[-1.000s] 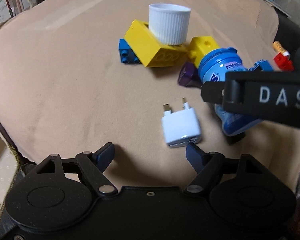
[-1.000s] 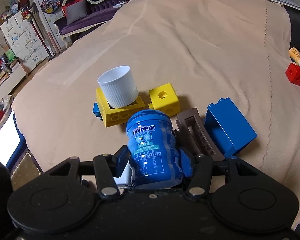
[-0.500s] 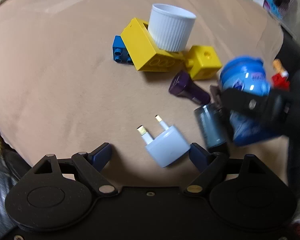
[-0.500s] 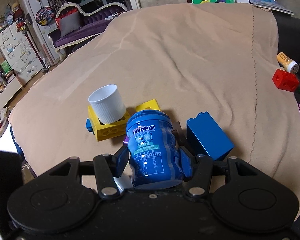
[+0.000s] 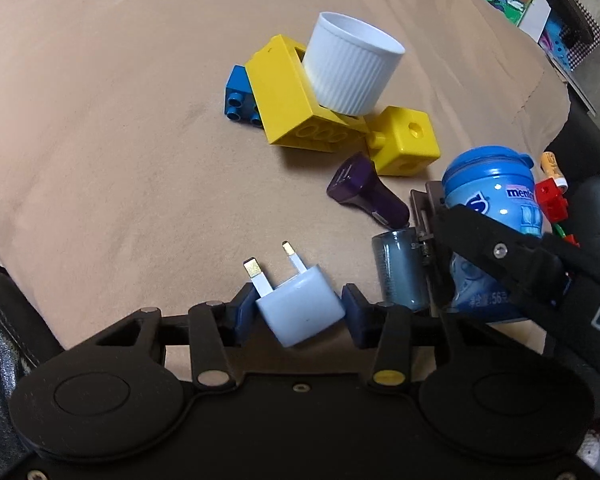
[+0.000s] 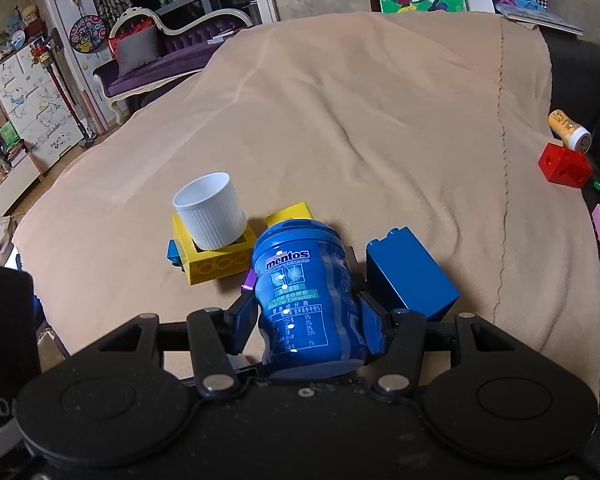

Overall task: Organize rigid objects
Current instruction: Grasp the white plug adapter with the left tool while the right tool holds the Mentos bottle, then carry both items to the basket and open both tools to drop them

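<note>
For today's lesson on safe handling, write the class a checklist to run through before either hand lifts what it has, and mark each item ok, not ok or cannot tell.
1. Left tongs around the white plug adapter: ok; jaws have just been closing, pads at its sides.
2. Adapter gripped squarely: not ok; it sits skewed, prongs angled away.
3. Right tongs shut on the blue Mentos bottle: ok.
4. Bottle lid closed: ok.
5. Space beside the adapter: not ok; a grey cylinder and the right tongs crowd that side.
6. White ribbed cup steady in the yellow block: cannot tell; it leans.
</note>
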A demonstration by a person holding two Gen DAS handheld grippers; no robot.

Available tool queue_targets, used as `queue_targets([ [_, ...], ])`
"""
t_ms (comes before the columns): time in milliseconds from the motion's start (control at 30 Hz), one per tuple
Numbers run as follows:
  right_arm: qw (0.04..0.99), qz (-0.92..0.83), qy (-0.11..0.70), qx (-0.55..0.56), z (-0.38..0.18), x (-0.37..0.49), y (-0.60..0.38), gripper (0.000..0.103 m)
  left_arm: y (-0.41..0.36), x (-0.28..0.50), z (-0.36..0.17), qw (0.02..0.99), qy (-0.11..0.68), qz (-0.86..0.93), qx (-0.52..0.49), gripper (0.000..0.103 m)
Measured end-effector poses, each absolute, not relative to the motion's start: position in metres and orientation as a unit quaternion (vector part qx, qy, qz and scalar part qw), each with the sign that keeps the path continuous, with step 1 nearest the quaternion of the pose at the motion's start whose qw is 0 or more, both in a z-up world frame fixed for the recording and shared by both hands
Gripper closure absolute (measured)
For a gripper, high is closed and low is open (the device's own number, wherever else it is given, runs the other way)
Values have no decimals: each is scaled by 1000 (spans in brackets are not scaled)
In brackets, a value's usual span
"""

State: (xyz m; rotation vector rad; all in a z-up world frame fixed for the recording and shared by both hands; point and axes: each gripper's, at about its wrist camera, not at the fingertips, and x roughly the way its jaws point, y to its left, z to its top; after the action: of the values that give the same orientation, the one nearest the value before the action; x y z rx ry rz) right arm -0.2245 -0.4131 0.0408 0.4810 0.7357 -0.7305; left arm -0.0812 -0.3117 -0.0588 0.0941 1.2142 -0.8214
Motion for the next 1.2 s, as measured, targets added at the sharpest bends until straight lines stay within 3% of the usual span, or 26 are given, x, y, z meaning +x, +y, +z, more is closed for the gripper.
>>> queue_targets([
  [500, 858, -316, 358, 191, 51, -205, -383, 49, -233, -50, -28, 791, 531, -303, 33, 58],
  [833, 874, -188, 424, 147, 43, -120, -299, 50, -112, 2, -12, 843, 513, -163, 10, 58],
  [1200, 843, -83, 510, 152, 4, -18, -206, 50, -28, 37, -14, 866, 499, -27, -22, 58],
])
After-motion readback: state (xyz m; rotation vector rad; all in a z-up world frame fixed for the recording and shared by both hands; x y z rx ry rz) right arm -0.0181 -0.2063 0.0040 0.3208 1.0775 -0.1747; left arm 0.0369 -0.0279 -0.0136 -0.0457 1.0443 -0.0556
